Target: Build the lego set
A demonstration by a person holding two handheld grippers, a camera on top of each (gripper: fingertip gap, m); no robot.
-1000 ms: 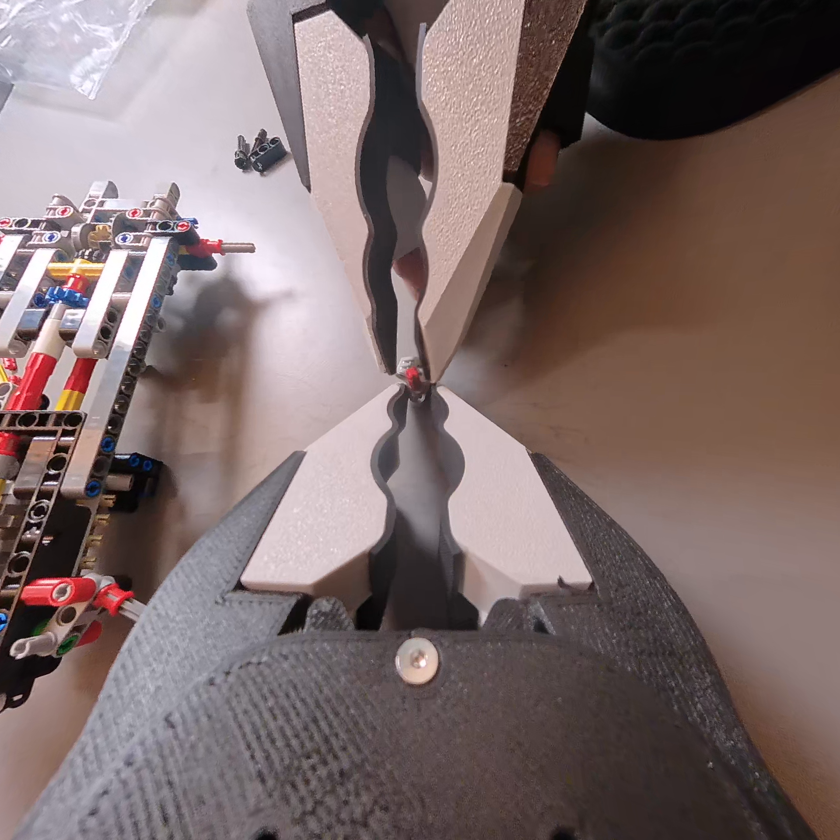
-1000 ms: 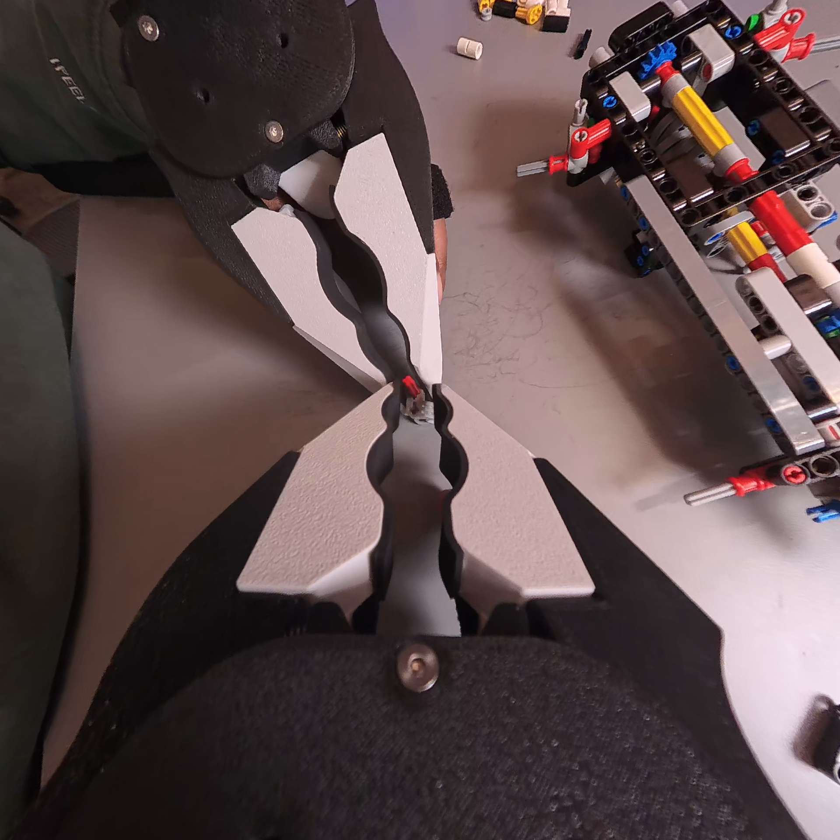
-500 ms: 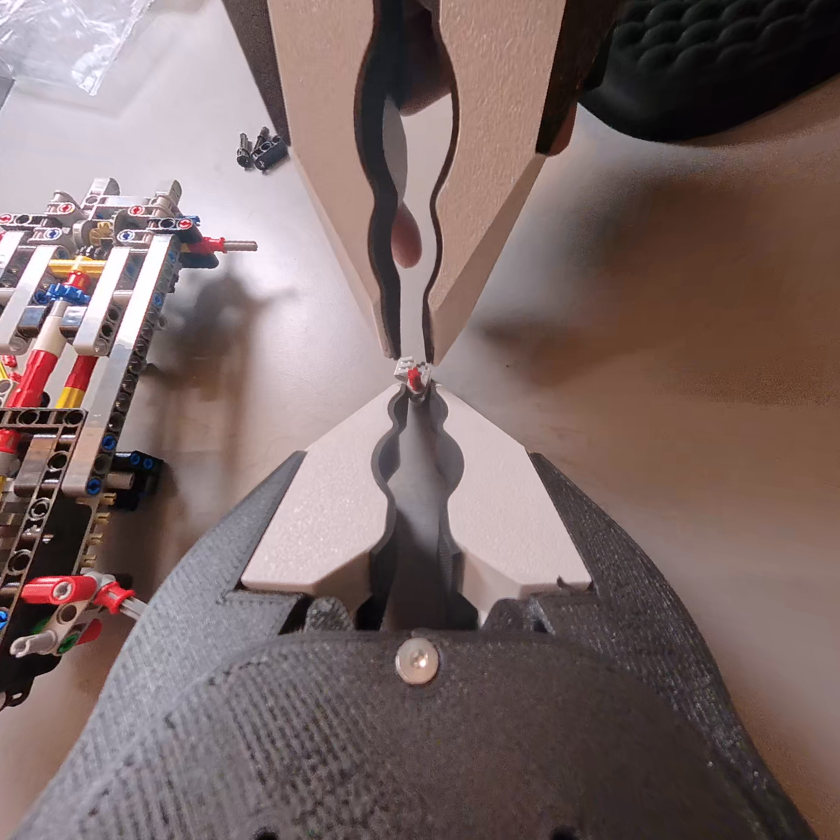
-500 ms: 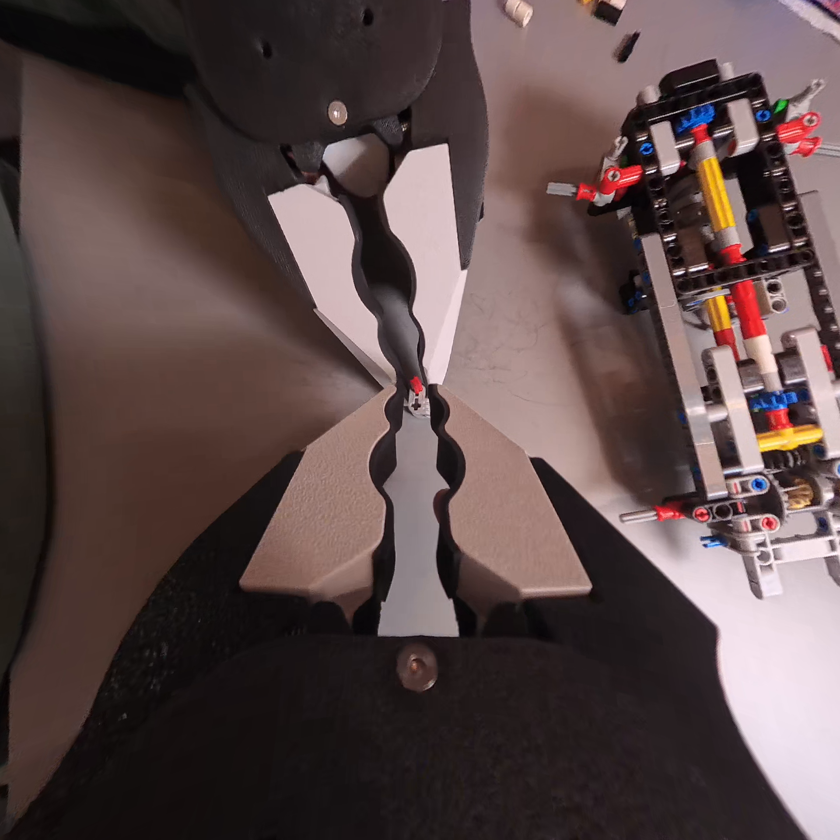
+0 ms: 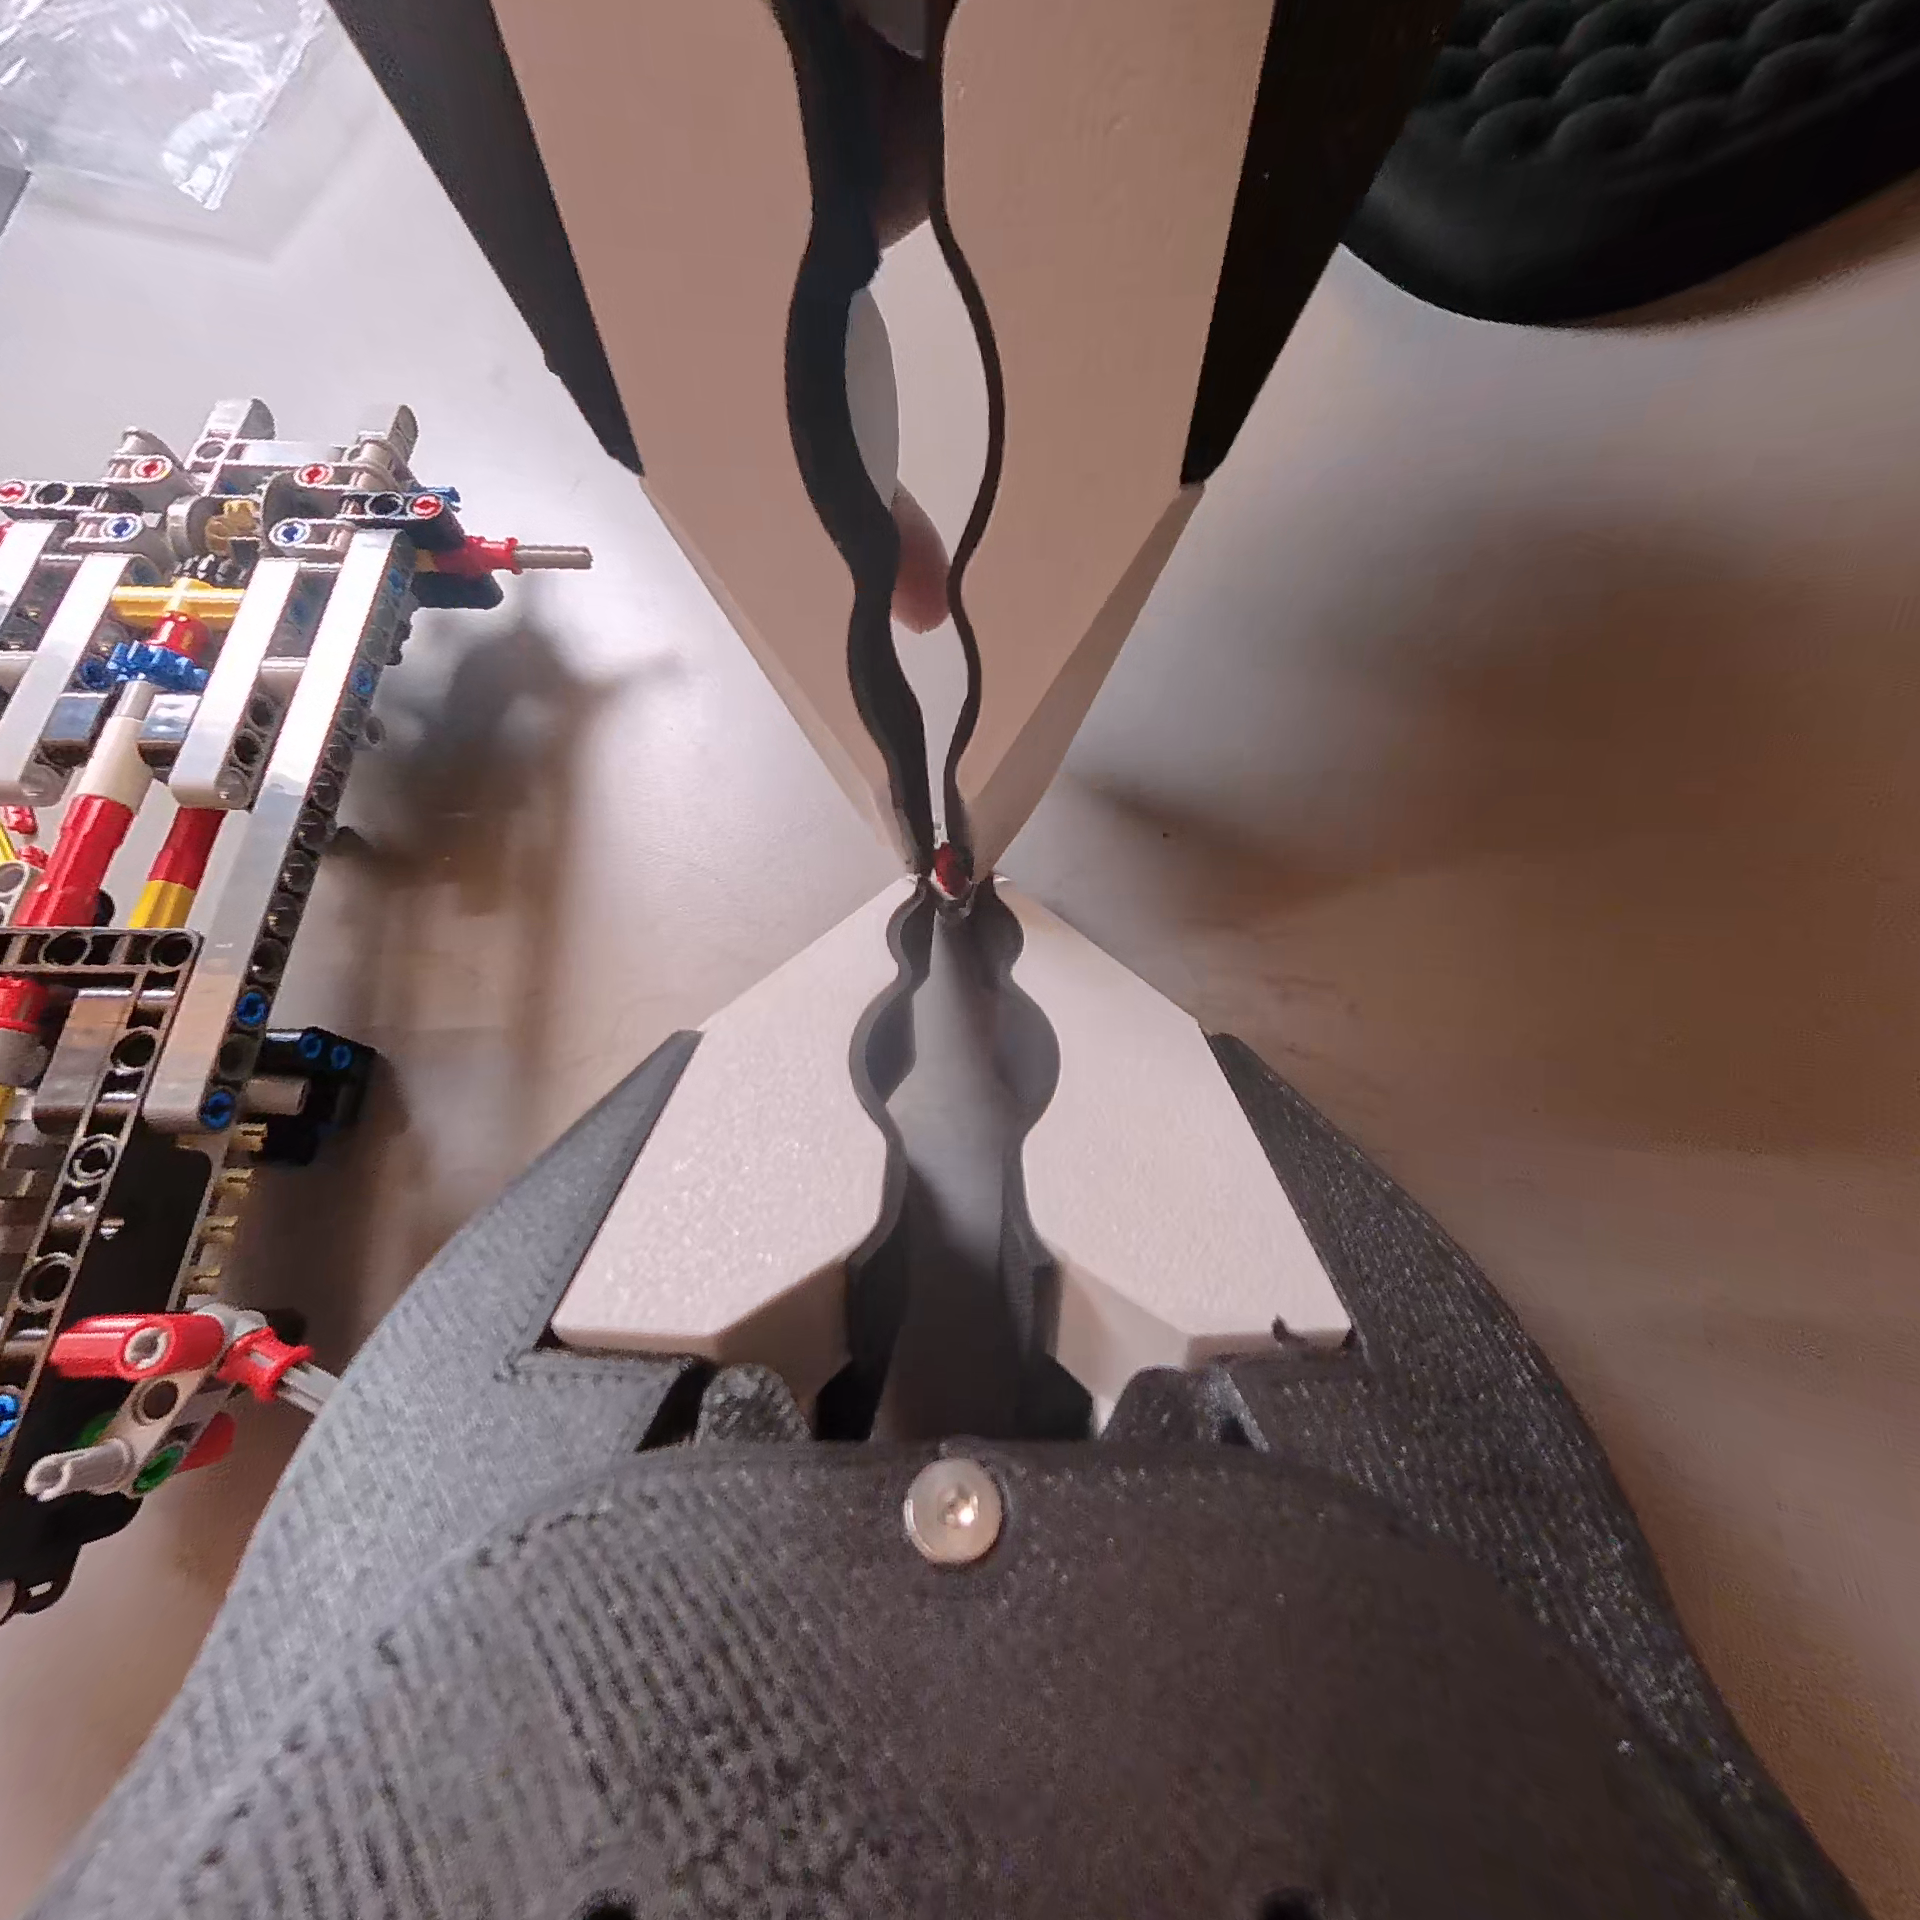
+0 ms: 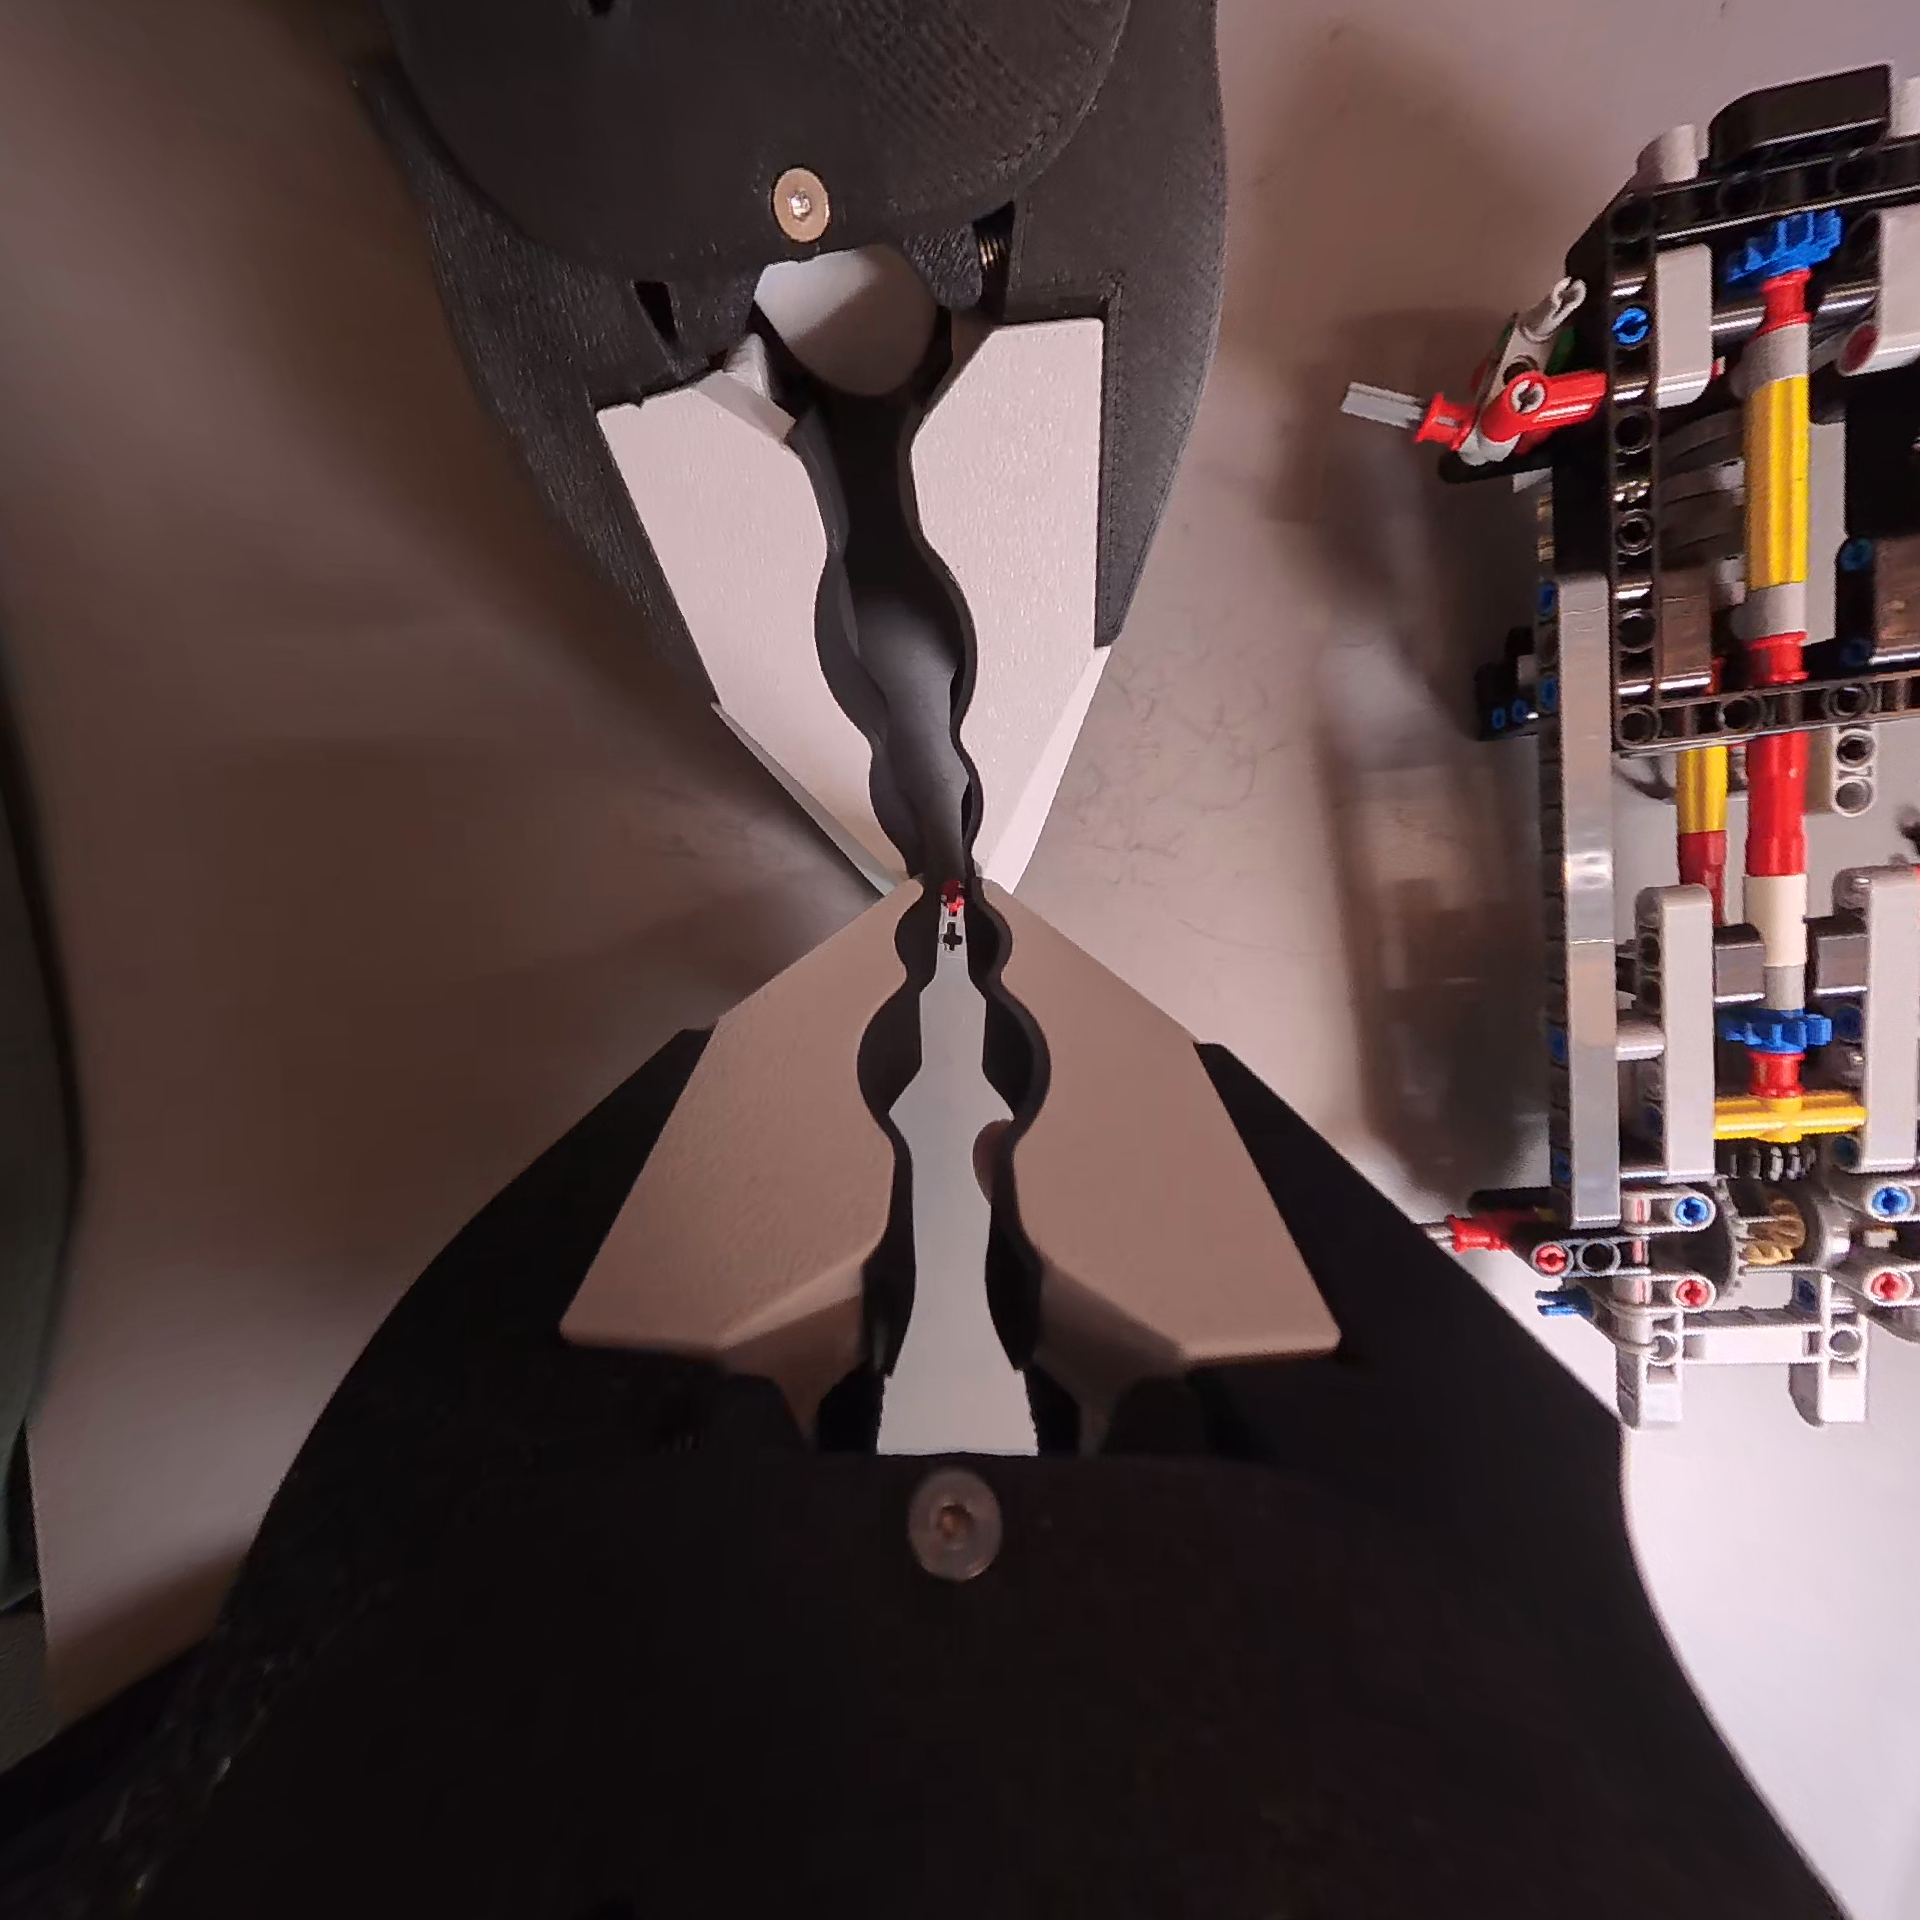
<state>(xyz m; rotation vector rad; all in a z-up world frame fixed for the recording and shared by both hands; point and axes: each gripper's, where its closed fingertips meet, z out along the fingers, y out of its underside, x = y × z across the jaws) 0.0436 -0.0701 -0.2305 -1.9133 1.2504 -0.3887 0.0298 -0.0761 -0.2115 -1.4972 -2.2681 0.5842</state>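
My left gripper [image 5: 951, 906] and my right gripper [image 6: 951, 920] meet tip to tip above the table. Between them is a tiny red-and-grey lego piece [image 5: 948, 871]. In the right wrist view my right gripper's jaws are shut on its grey end with a cross hole [image 6: 951, 937]. The red end [image 6: 951, 894] sits at the tips of the left gripper [image 6: 940, 868], which is shut on it. The right gripper [image 5: 940, 842] comes in from the top of the left wrist view. The half-built lego chassis [image 5: 156, 831] lies on the table to the side and also shows in the right wrist view [image 6: 1714, 727].
A clear plastic bag [image 5: 135, 94] lies at the far left beyond the chassis. A black padded thing [image 5: 1662, 156] sits at the far right. A fingertip [image 5: 920, 582] shows behind the right gripper's fingers. Bare table [image 5: 1507, 831] lies right of the grippers. The tips of both grippers are at nearly the same place.
Both grippers have turned into a straight head-on line and pressed closer, so less of the small piece shows. The chassis now runs lengthwise in the right wrist view.
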